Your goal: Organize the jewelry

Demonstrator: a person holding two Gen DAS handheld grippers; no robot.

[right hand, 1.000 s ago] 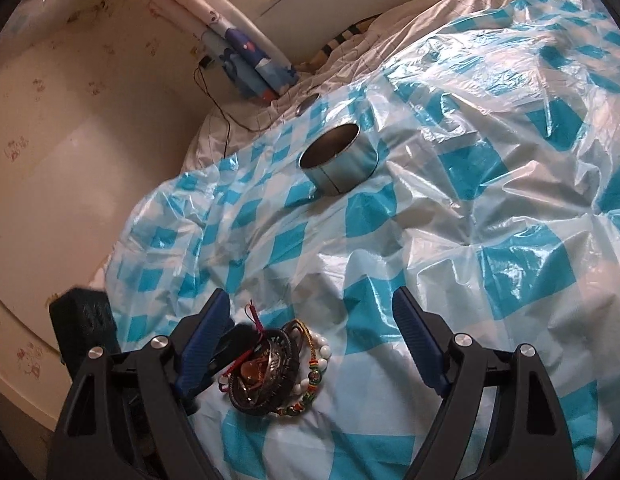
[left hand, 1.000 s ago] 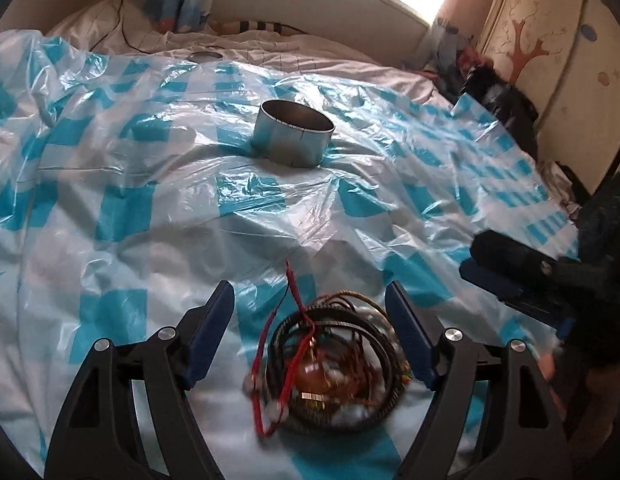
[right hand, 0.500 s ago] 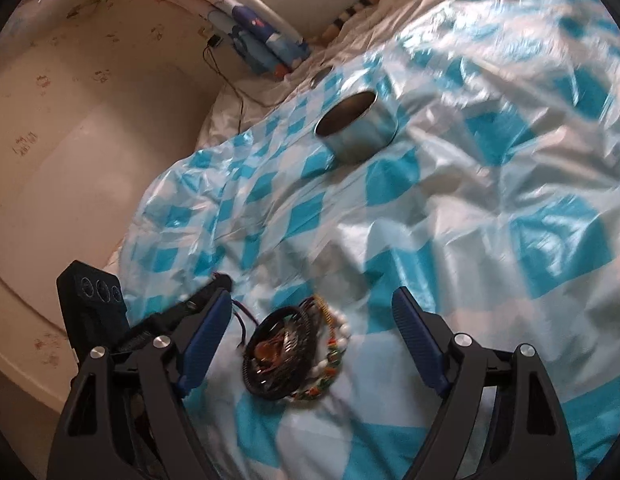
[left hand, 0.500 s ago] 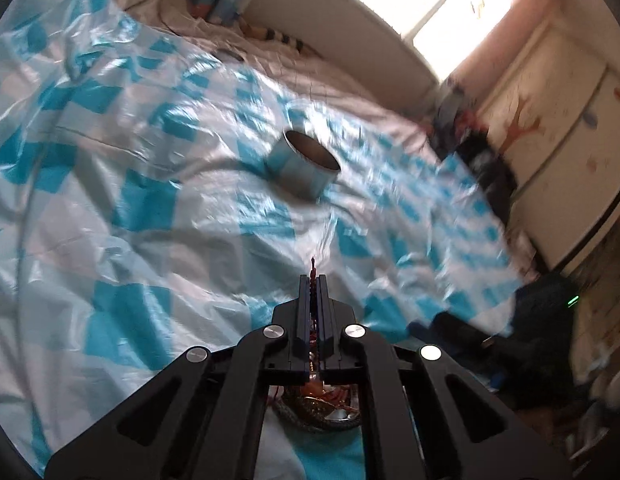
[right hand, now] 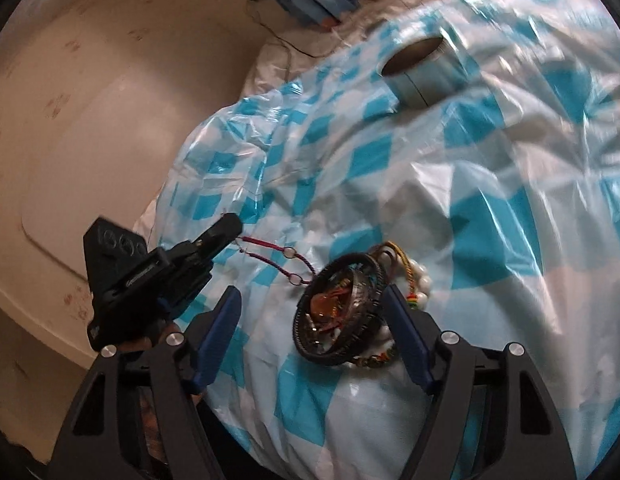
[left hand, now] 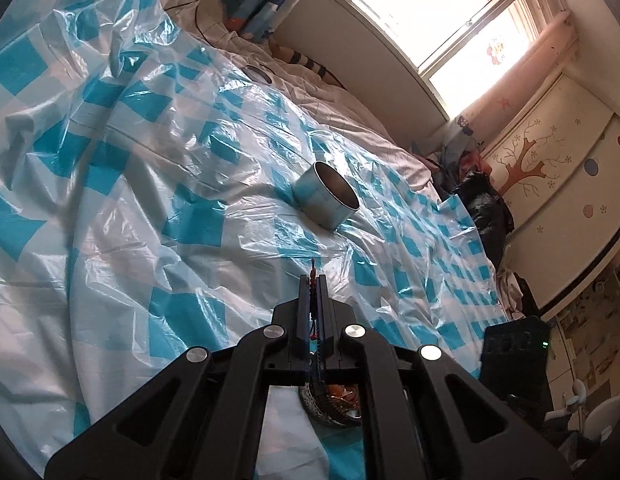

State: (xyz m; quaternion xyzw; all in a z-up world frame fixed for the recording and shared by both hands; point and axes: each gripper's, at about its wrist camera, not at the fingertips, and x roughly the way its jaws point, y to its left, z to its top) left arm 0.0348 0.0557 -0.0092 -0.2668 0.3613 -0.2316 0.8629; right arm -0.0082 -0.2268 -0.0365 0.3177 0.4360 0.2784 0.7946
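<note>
A bed point(left hand: 350, 120) fills both views, draped in a crinkled blue-and-white checked plastic sheet point(left hand: 189, 184), with an open round metal tin point(left hand: 325, 201) standing upright well beyond the jewelry. The jewelry pile point(right hand: 346, 312) lies on the sheet at the near edge: dark braided bangles point(right hand: 338, 344) stacked around an amber piece, with a string of white and coloured beads point(right hand: 420, 280) curling out on the far side. A thin red cord bracelet point(right hand: 277, 258) with small metal rings runs taut from the pile to the left gripper point(right hand: 229, 224), whose fingers are pressed fully together on the cord's end; in the left wrist view the cord point(left hand: 312, 276) pokes out past the closed tips. The right gripper point(right hand: 314, 332) hangs over the pile with its fingers still fairly wide, having just been closing a little; the bangles sit between them, the right-hand finger seeming to brush the stack, with no grip yet. The step in hand appears to be freeing the red cord from the tangle. It would go best if the right fingers pinned the bangles down firmly before the left draws the cord away low and slow, since a quick tug could drag the whole stack or snag a ring.
</note>
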